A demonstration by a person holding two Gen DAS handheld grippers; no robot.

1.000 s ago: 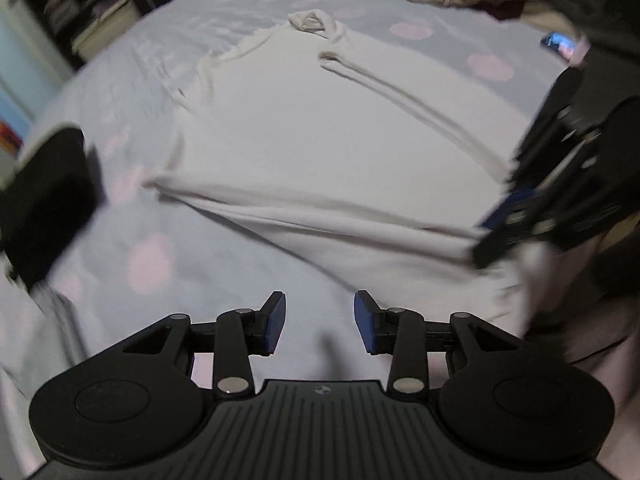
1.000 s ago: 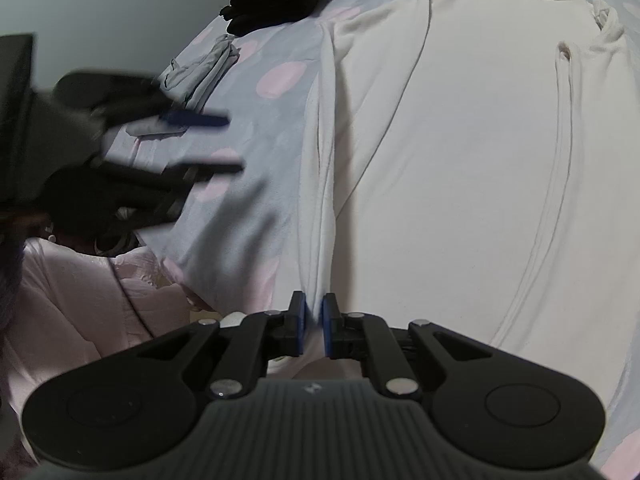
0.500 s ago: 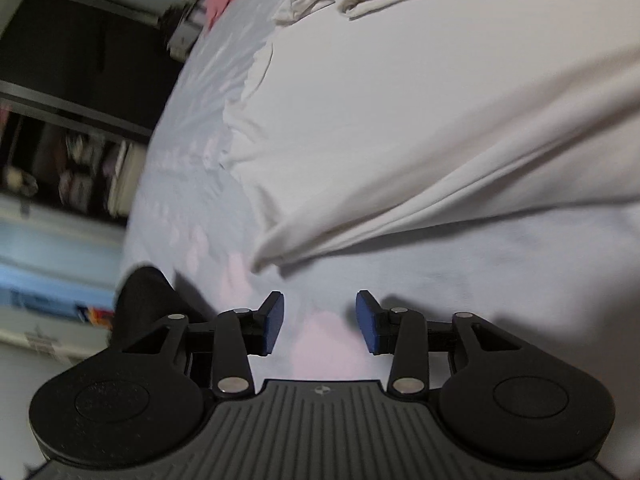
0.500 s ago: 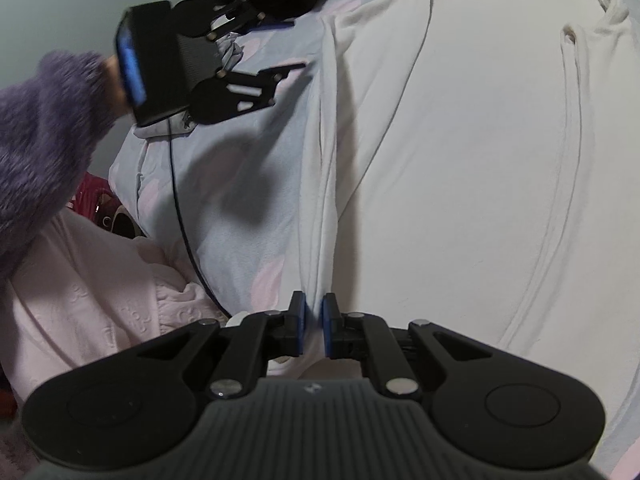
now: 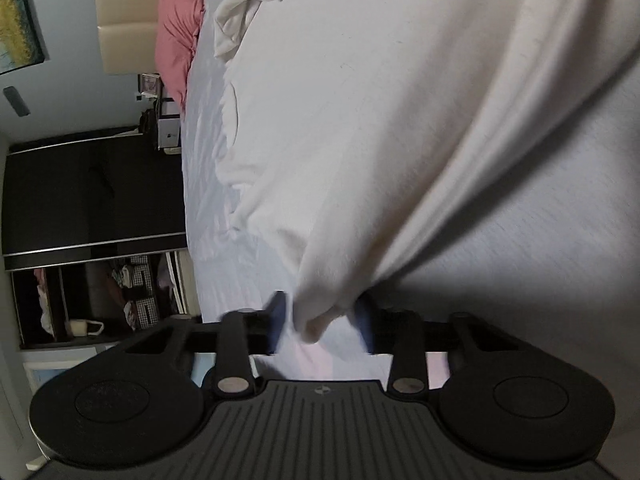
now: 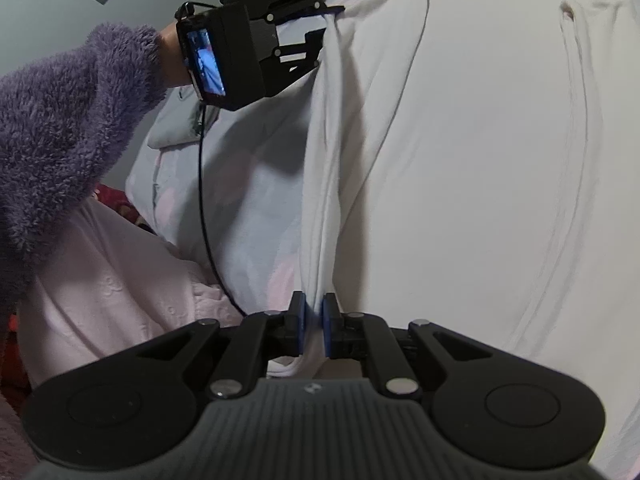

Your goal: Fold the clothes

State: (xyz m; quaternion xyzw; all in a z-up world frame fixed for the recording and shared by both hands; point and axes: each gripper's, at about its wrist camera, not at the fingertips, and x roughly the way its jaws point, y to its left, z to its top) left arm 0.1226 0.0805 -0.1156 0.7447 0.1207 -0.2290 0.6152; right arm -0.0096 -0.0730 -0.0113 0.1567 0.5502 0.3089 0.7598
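I can read no words, brands or numbers anywhere; the only mark is a small round quartered emblem on my left tool's ribbed body [image 5: 324,391], and a matching one on my right tool's body [image 6: 311,387], too blurred to make out

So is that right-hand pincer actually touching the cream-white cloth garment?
Touching. The right wrist view shows the right gripper with its blue pads pinched on a fold of the cream-white garment.

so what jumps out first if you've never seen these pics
A big white shirt spread flat on the bed fills both views. The right hand-held gripper is pinched on its near edge, while the left hand-held gripper straddles a corner, jaws apart. A fuzzy purple sleeve fills the right view's left side.
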